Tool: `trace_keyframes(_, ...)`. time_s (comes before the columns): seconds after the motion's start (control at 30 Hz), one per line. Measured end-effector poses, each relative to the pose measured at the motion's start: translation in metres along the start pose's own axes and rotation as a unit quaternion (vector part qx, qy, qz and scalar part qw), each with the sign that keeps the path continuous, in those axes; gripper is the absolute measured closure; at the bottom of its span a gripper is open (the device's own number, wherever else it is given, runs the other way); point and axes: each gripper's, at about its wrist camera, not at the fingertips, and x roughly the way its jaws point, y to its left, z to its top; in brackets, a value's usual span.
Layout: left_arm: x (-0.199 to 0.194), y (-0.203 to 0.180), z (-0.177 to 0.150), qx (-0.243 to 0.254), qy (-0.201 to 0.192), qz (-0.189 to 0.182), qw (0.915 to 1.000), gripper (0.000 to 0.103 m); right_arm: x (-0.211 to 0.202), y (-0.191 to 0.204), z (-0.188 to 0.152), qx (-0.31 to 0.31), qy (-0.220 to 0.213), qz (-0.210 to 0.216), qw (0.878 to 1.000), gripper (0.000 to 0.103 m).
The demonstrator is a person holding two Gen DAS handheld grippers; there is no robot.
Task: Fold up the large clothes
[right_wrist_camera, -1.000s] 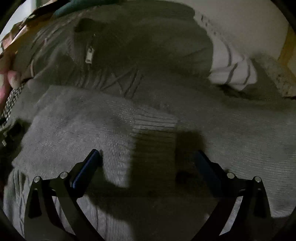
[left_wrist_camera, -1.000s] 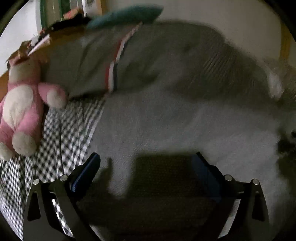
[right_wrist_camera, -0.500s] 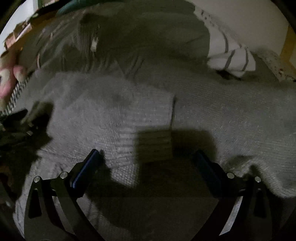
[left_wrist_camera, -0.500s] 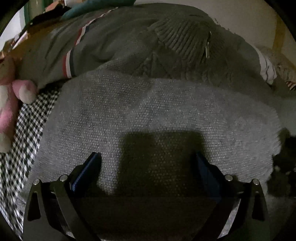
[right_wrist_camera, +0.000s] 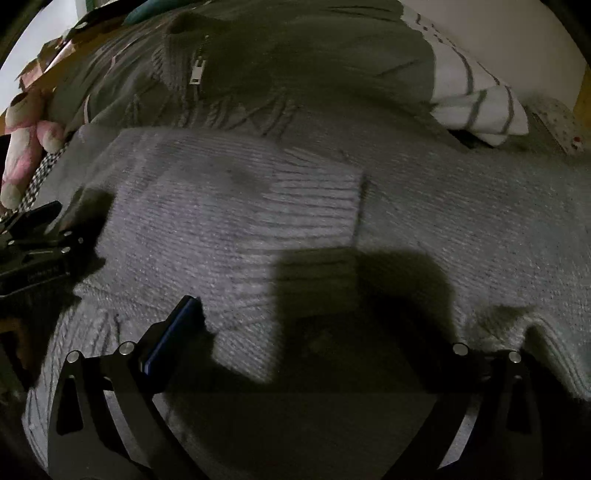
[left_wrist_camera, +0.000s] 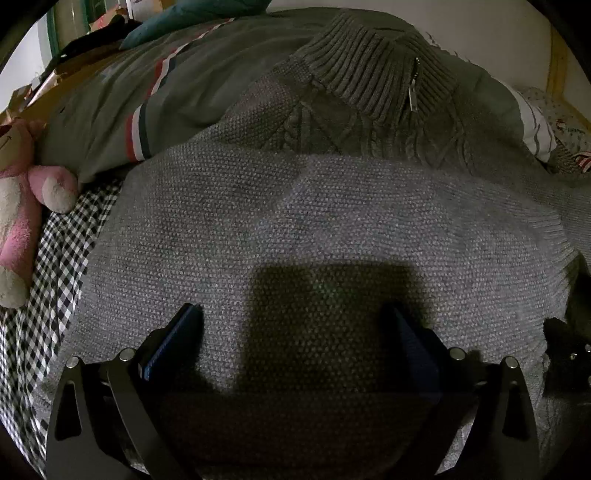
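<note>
A large grey knit sweater (left_wrist_camera: 295, 221) with a ribbed zip collar (left_wrist_camera: 380, 81) lies spread on the bed. A sleeve is folded across its body, with the ribbed cuff (right_wrist_camera: 314, 206) ending near the middle in the right wrist view. My left gripper (left_wrist_camera: 295, 332) hovers open just above the folded sleeve with nothing between its fingers. My right gripper (right_wrist_camera: 306, 325) is open too, low over the sweater's body beside the cuff; its right finger is lost in shadow. The left gripper (right_wrist_camera: 33, 240) also shows at the left edge of the right wrist view.
A pink and white plush toy (left_wrist_camera: 22, 206) lies at the left on a black-and-white checked sheet (left_wrist_camera: 55, 266). Behind the sweater are a grey duvet with red, white and blue stripes (left_wrist_camera: 140, 122), a teal pillow (left_wrist_camera: 192, 14) and a white striped cloth (right_wrist_camera: 476, 107).
The left view has swung right and in, from the plush toy and duvet to square over the folded sleeve. The right gripper shifted slightly nearer the cuff. Both stayed open.
</note>
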Motion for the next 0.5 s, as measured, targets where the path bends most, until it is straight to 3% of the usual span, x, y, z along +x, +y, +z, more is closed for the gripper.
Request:
trace_keyframes(0.13, 0.0, 0.0, 0.0, 0.0, 0.0, 0.0, 1.0, 0.004, -0.021, -0.001, -0.007, 0.009, -0.017, -0.015, 1.0, 0.003)
trace_keyframes(0.27, -0.002, -0.002, 0.0, 0.004, -0.001, 0.005, 1.0, 0.004, -0.069, -0.028, -0.022, 0.041, -0.07, 0.037, 0.996, 0.003)
trace_keyframes(0.4, -0.015, -0.009, 0.003, 0.014, -0.017, 0.006, 0.9997, 0.005, -0.105, -0.075, -0.049, 0.142, -0.104, 0.093, 0.98, 0.003)
trace_keyframes(0.5, -0.036, -0.027, 0.004, 0.039, -0.045, -0.04, 0.9974, 0.005, -0.122, -0.109, -0.069, 0.215, -0.119, 0.107, 0.964, 0.003)
